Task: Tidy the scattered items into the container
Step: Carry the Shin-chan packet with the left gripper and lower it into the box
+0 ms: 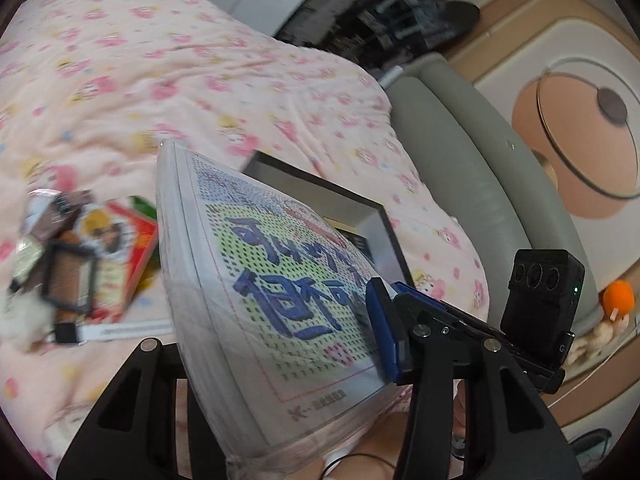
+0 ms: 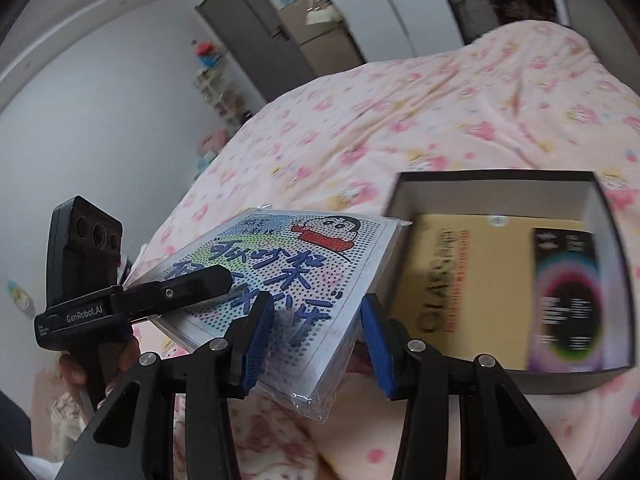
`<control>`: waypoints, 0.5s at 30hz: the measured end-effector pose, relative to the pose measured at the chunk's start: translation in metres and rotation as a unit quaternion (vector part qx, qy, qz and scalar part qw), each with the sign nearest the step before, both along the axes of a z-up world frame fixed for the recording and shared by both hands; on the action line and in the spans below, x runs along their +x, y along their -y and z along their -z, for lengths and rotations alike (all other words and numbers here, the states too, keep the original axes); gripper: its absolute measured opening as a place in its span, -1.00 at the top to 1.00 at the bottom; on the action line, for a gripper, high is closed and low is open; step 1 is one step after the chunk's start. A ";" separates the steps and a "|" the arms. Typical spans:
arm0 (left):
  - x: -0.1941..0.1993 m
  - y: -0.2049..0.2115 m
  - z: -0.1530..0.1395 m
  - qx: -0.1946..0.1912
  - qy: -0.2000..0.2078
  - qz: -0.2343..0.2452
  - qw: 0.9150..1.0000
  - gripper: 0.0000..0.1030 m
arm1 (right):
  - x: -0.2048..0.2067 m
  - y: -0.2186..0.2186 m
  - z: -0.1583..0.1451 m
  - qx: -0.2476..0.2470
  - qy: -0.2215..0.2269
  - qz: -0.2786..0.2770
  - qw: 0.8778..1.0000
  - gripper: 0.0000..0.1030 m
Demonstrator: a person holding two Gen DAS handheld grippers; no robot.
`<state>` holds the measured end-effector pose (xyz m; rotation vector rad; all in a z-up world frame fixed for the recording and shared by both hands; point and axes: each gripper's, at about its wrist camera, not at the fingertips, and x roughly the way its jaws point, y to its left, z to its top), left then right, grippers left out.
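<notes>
One flat plastic-wrapped bead-art kit with blue characters and a cartoon boy (image 2: pixel 276 280) is held up over the pink flowered bedspread (image 2: pixel 420 120), just beside the open black cardboard box (image 2: pixel 500 178).

The left gripper (image 2: pixel 224 276) pinches the kit's left edge, while the right gripper (image 2: pixel 316 332) straddles its near corner with its blue pads apart, not pressing. Inside the box lie a yellow lettered box (image 2: pixel 448 280) and a dark box with a glowing ring print (image 2: pixel 568 300). More scattered packets (image 1: pixel 80 260) wait on the bedspread in the left wrist view. With only one edge pinched, the slick wrap may slip or the kit may sag, and its corner could catch the box wall on the way in.
</notes>
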<state>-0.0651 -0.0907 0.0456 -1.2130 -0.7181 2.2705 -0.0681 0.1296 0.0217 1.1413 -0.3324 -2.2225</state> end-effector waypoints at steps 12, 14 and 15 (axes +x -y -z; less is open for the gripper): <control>-0.073 -0.142 0.066 -0.081 0.086 0.072 0.990 0.07 | -0.059 -0.093 0.070 0.050 0.062 0.056 0.995 0.26; -0.076 -0.146 0.075 -0.065 0.102 0.070 0.990 0.04 | -0.059 -0.098 0.075 0.040 0.070 0.057 0.995 0.26; -0.077 -0.147 0.076 -0.059 0.107 0.068 0.990 0.04 | -0.059 -0.101 0.074 0.041 0.071 0.060 0.995 0.26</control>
